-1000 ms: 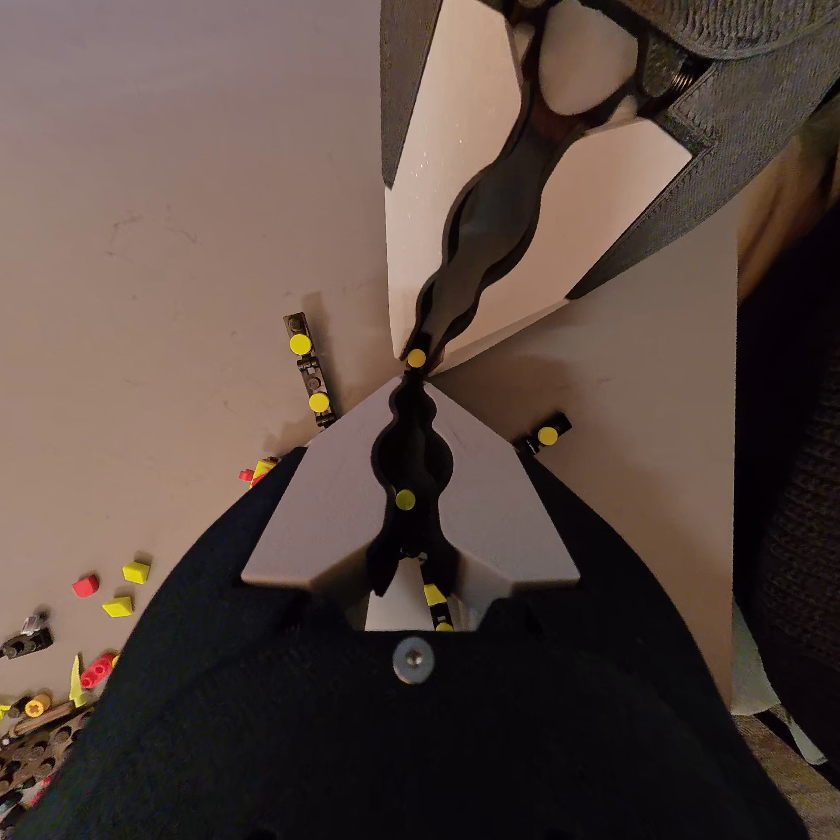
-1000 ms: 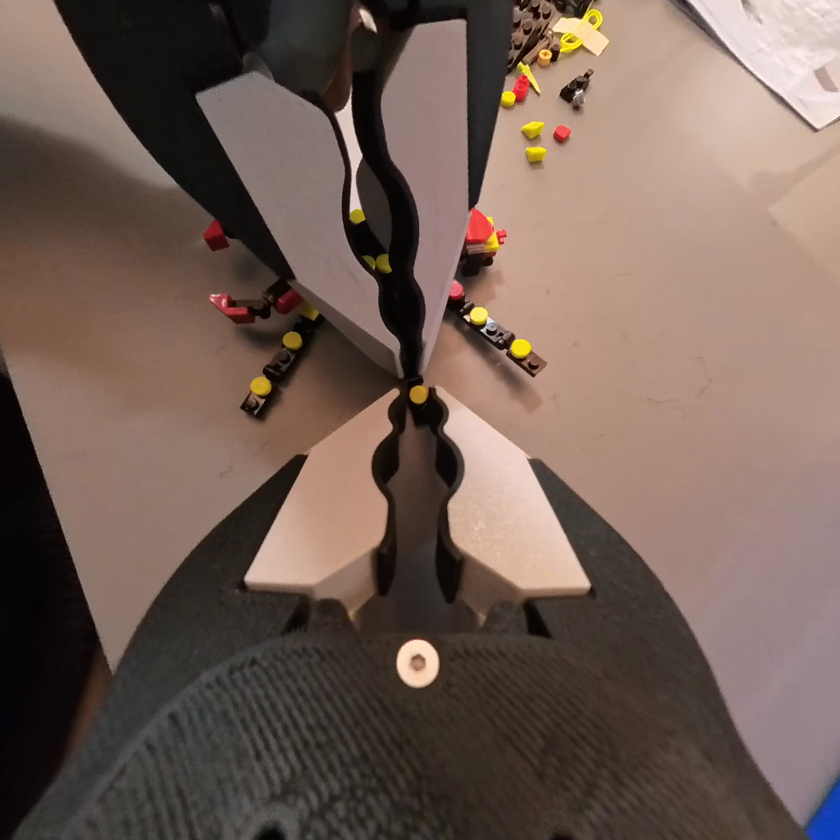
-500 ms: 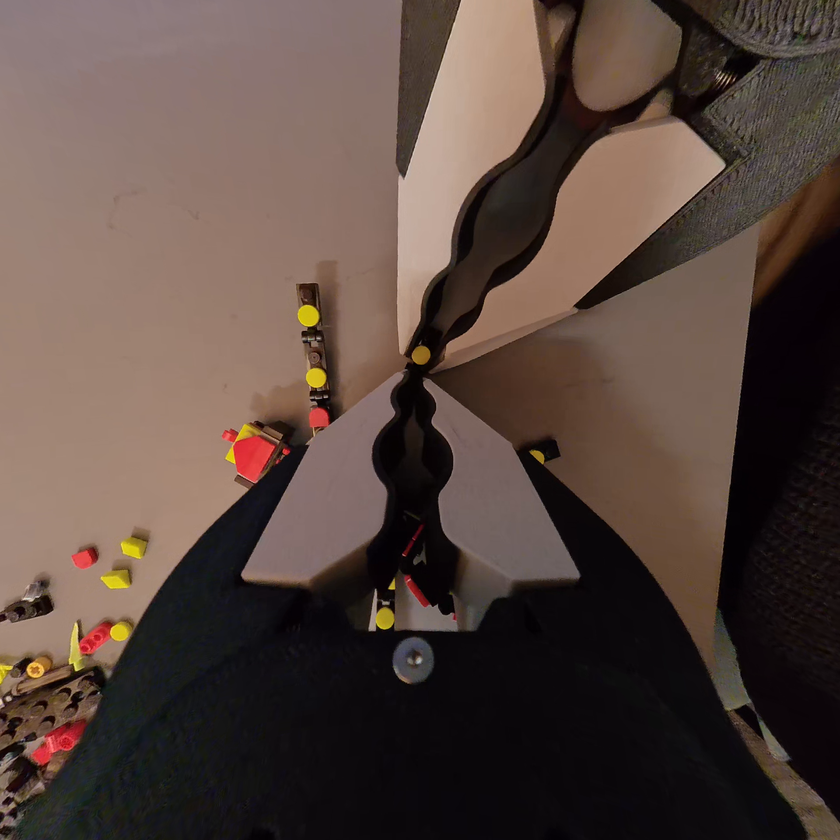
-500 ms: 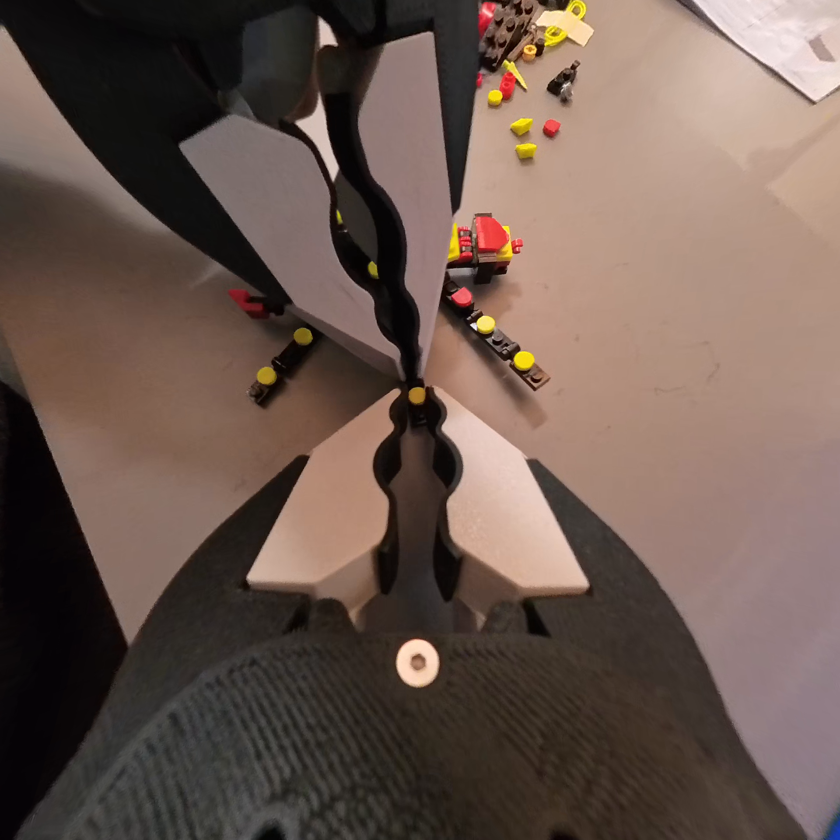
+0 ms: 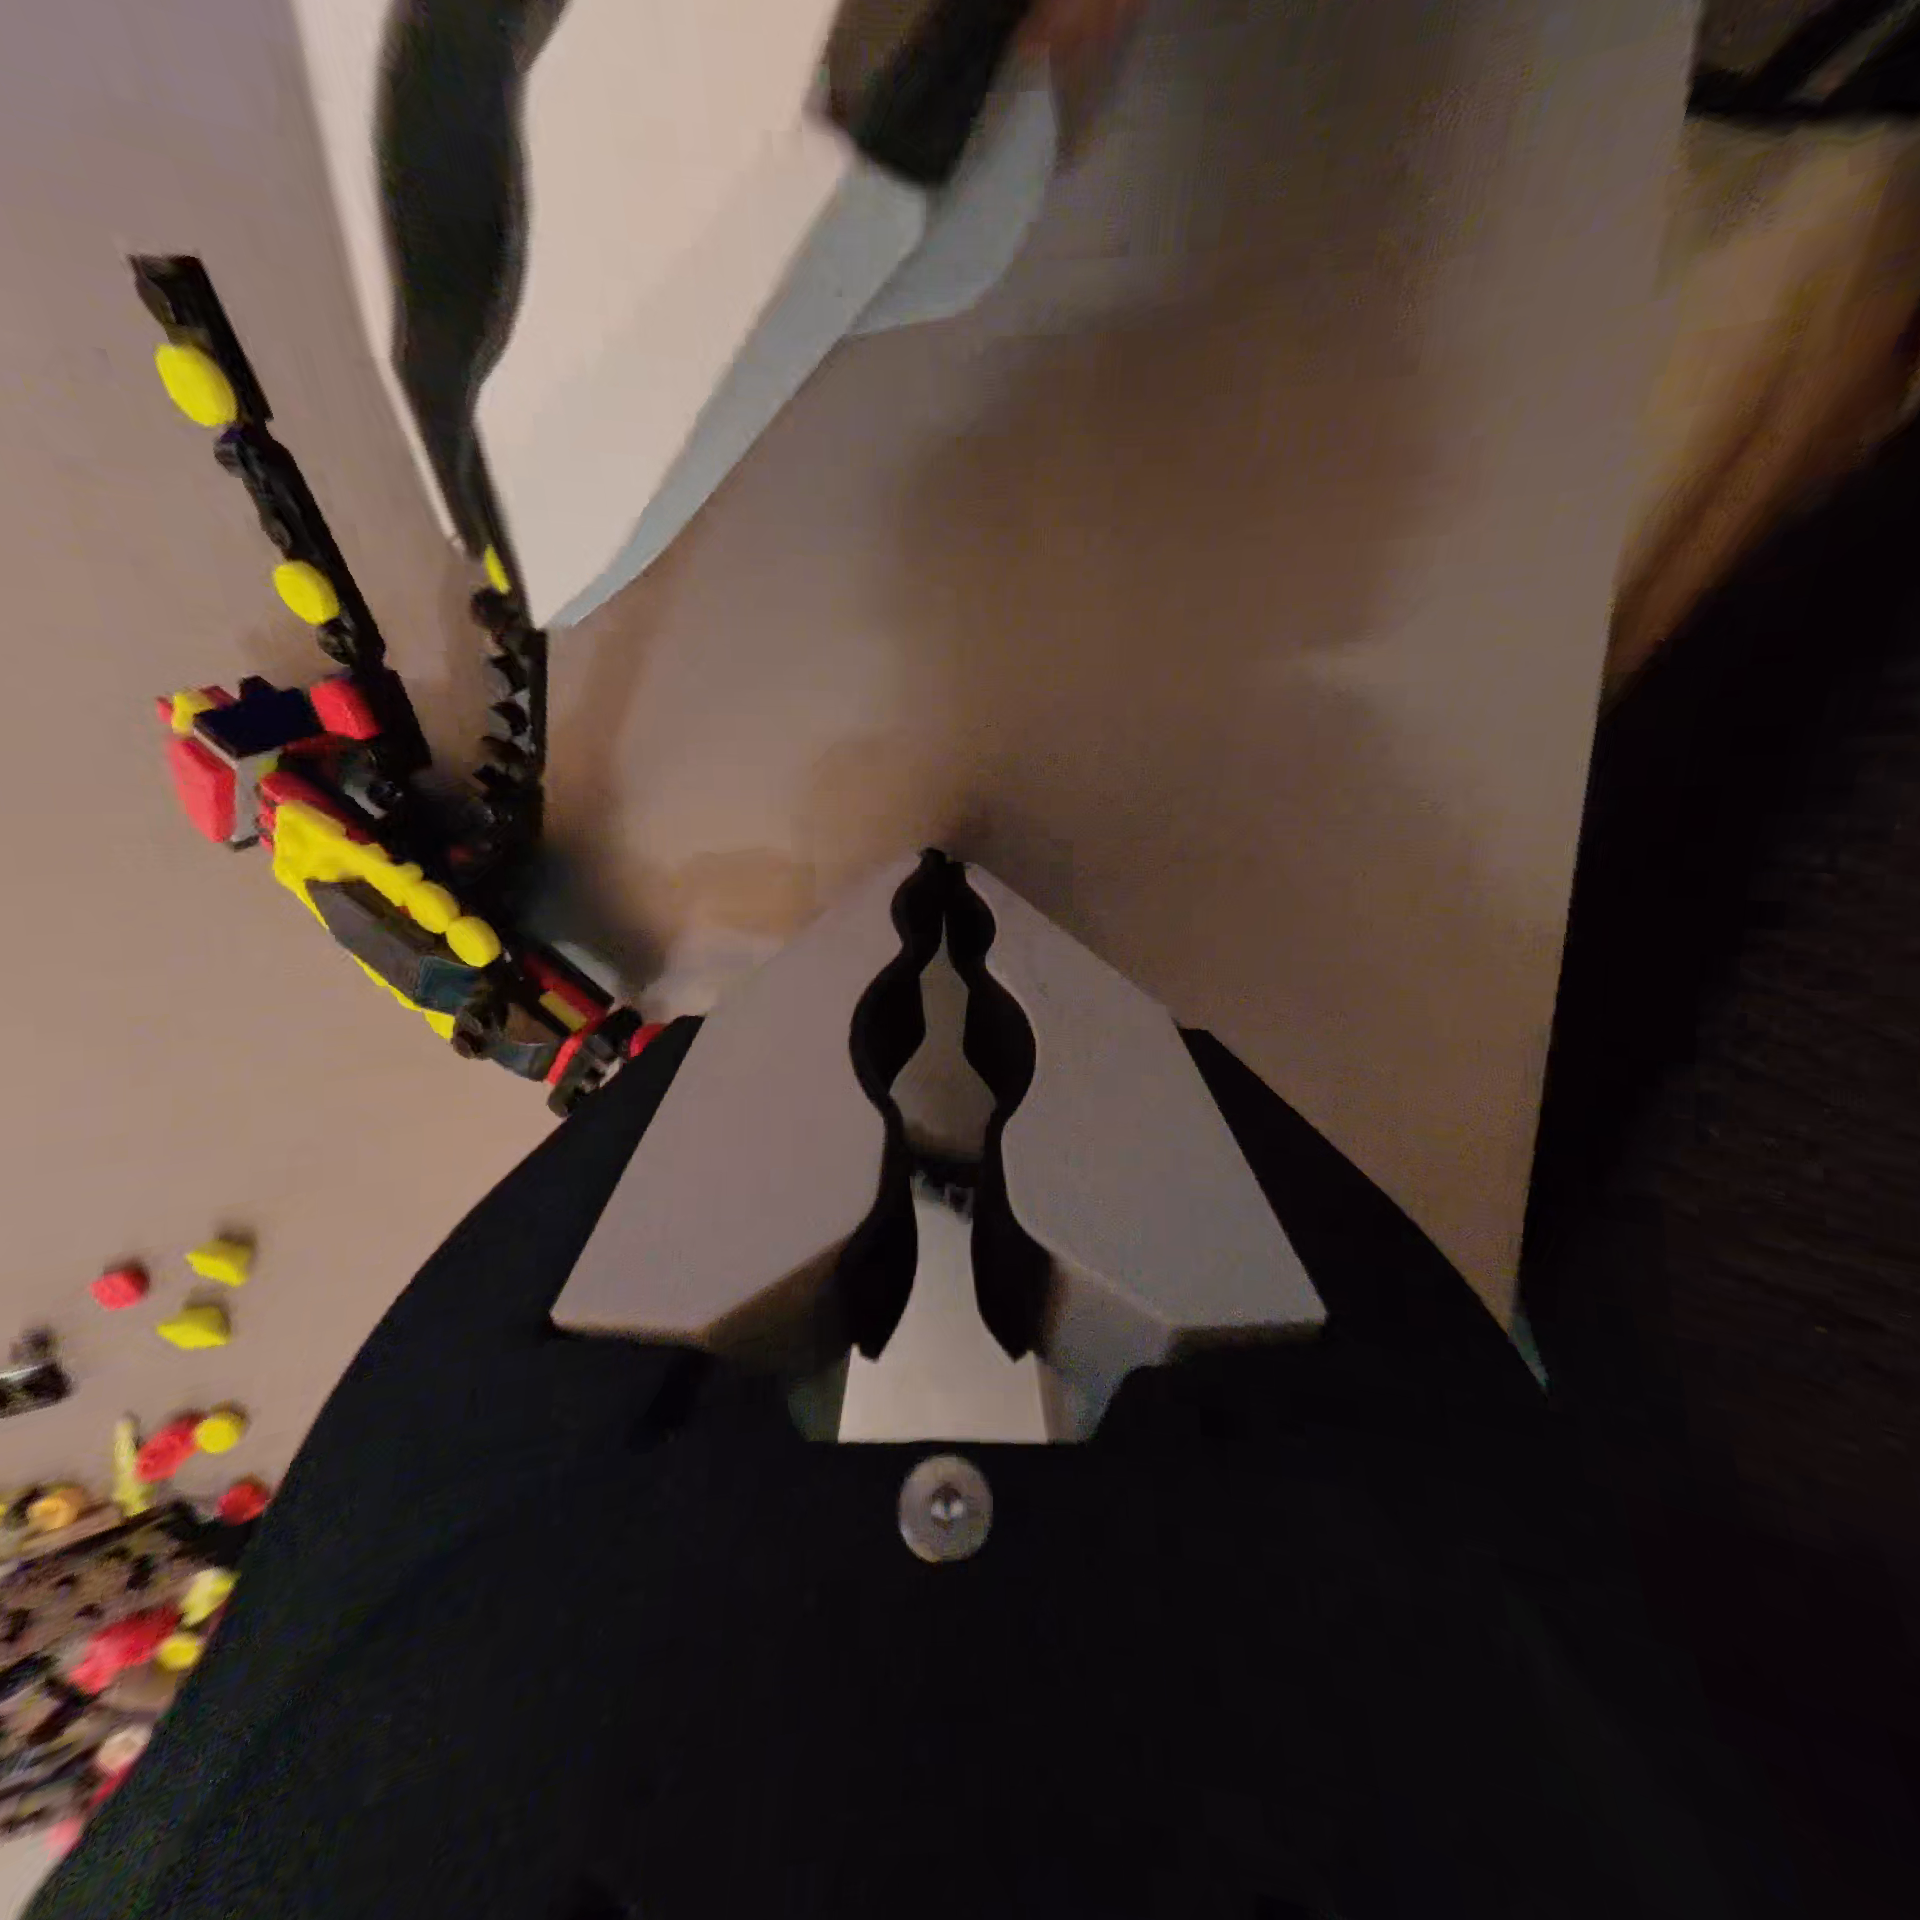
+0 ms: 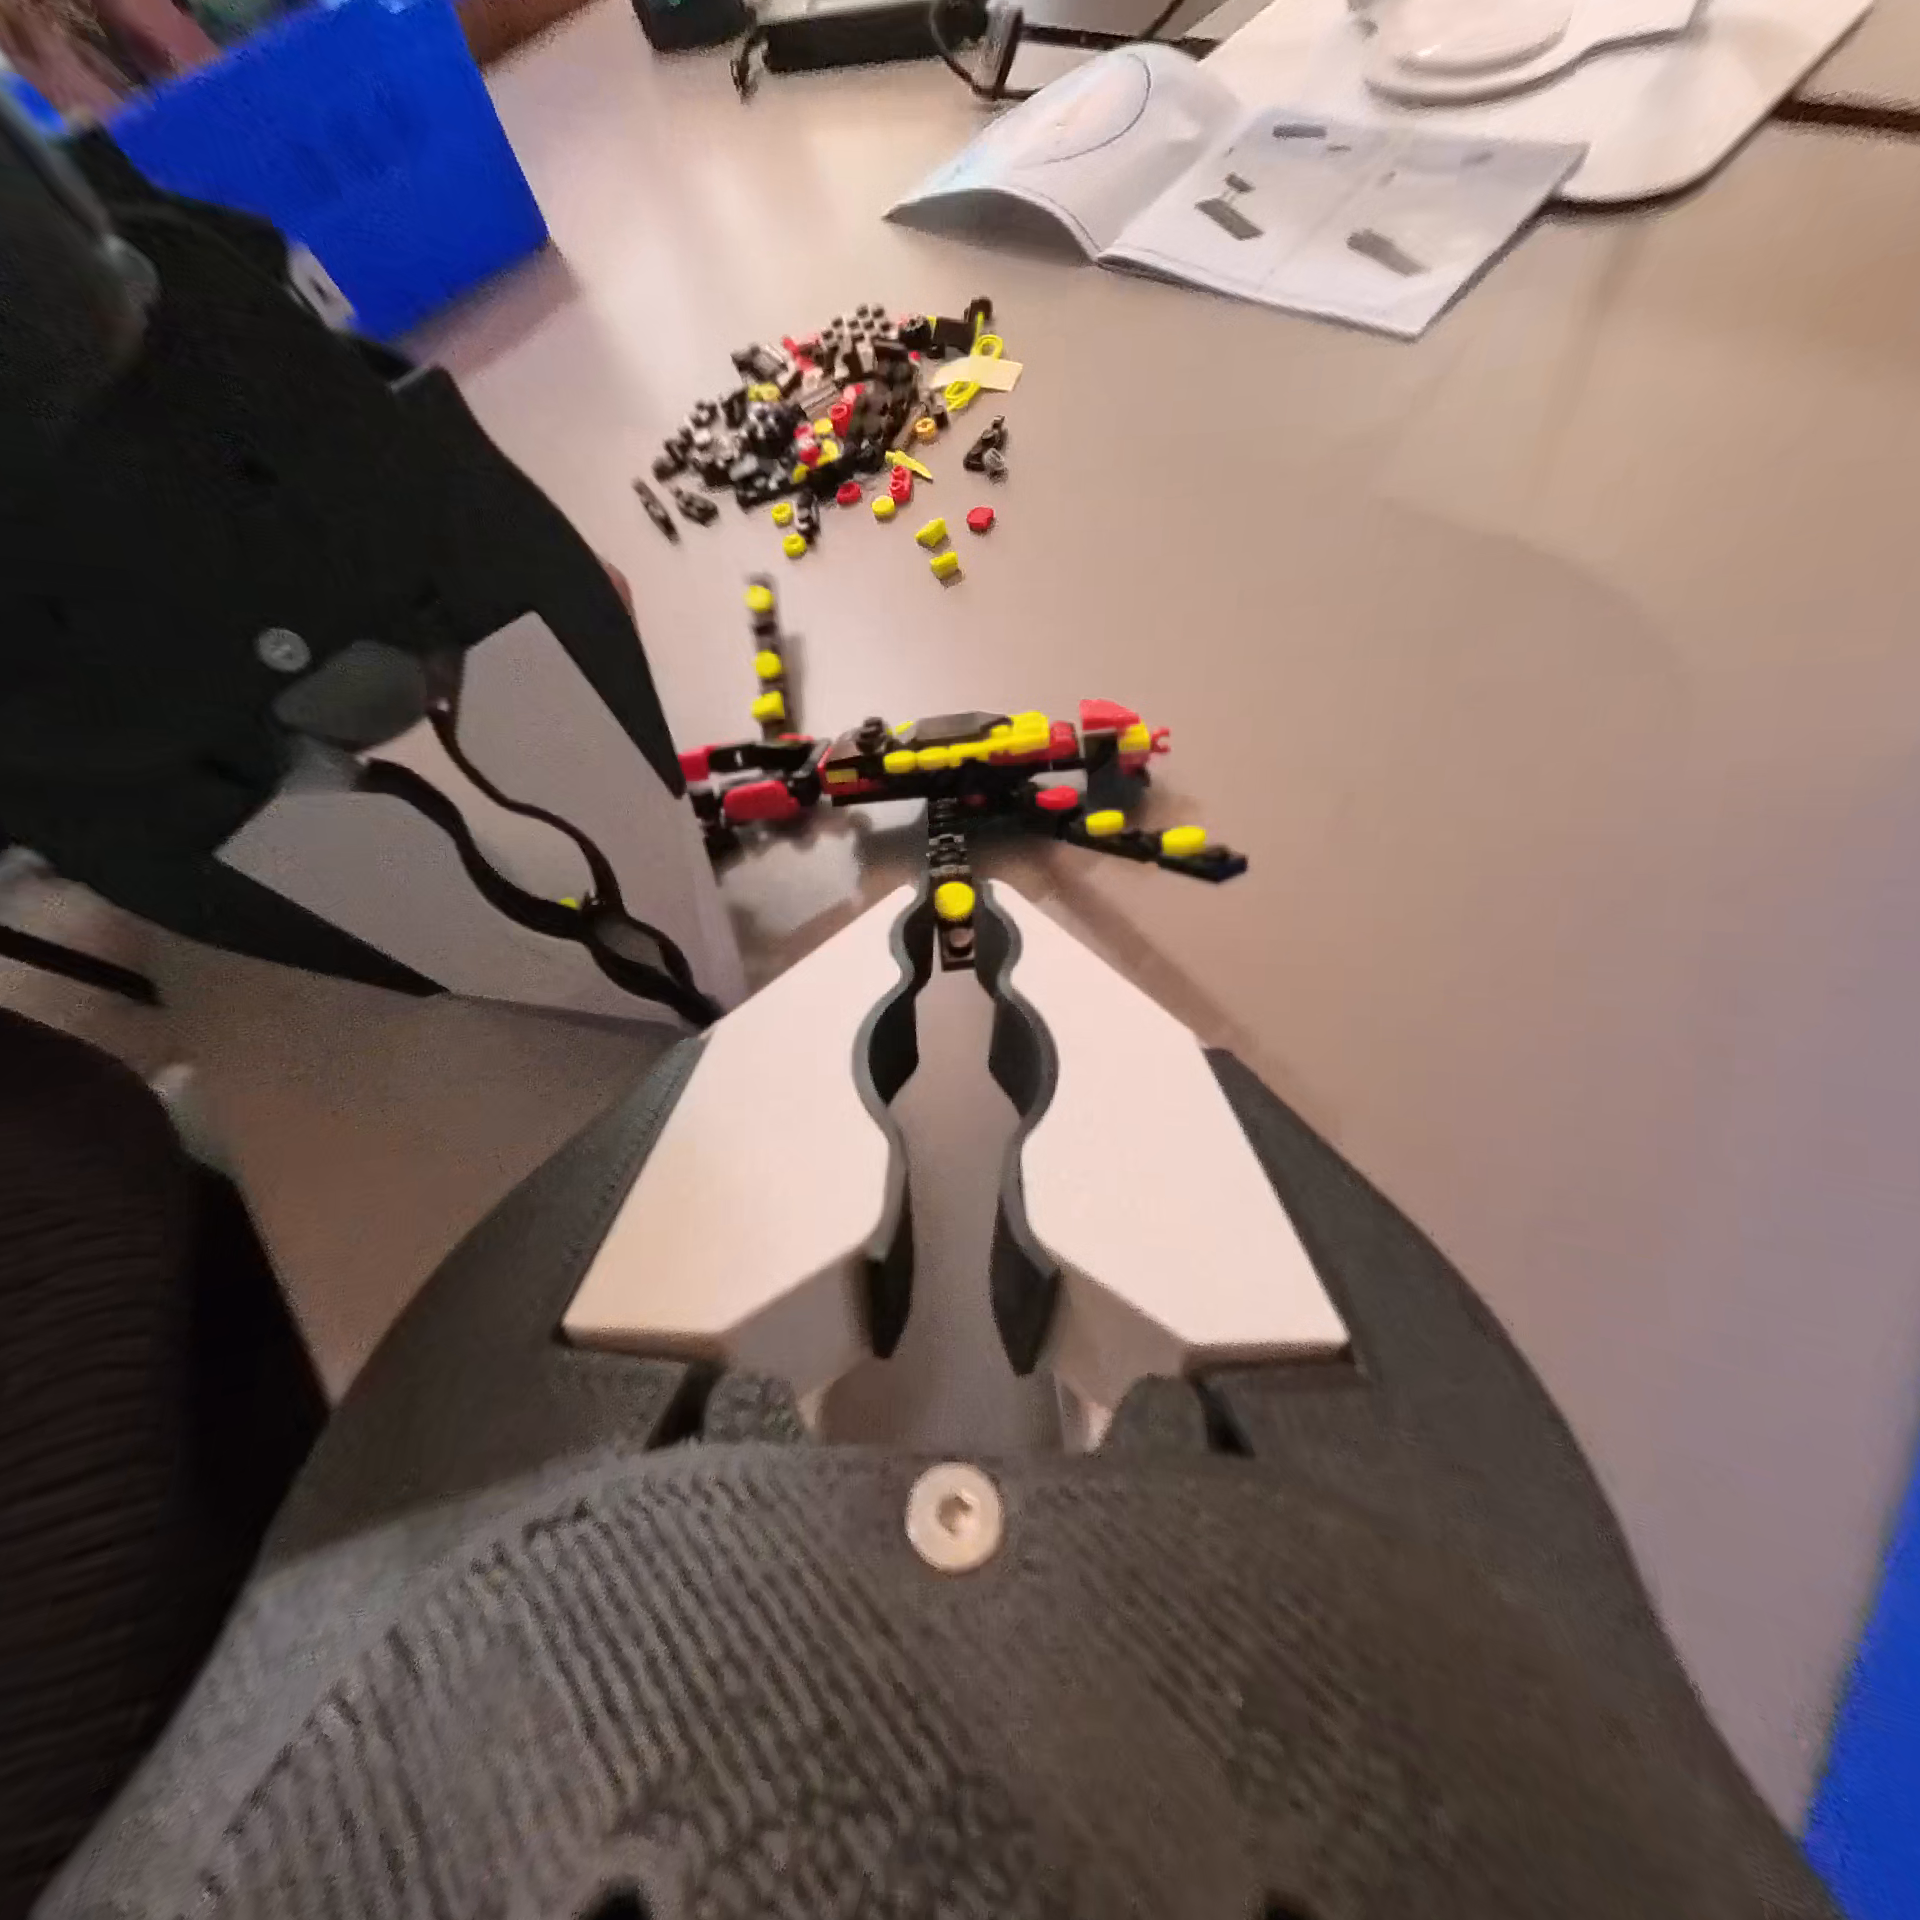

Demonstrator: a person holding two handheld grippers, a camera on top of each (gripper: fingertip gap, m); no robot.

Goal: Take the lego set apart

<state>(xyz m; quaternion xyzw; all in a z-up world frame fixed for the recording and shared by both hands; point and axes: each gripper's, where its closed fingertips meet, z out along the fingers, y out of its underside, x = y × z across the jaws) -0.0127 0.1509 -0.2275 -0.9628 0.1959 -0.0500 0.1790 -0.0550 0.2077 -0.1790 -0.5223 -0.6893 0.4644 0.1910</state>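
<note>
Your two grippers, tip to tip on one yellow-studded strip a second earlier, had pulled apart. The left gripper (image 5: 935, 862) had swung off to the side, its fingers pressed together at the tips. A small dark bit with a speck of yellow seemed lodged deeper between them, but motion blur made that hard to confirm.

Your right gripper (image 6: 951, 894) had kept its pinch, its fingers clenched on the end of the black strip (image 6: 948, 831) just behind a yellow stud. That strip was still joined to the red, yellow and black model (image 6: 966, 753), which hung off its far end low over the table (image 6: 1455, 727). Whether the model touched the table could not be told.

So the pull looked to have freed at most a tiny piece, and the strip itself had not come off. The pile of loose pieces (image 6: 821, 436) lay well beyond, and a second studded strip (image 6: 767, 665) lay between pile and model.
</note>
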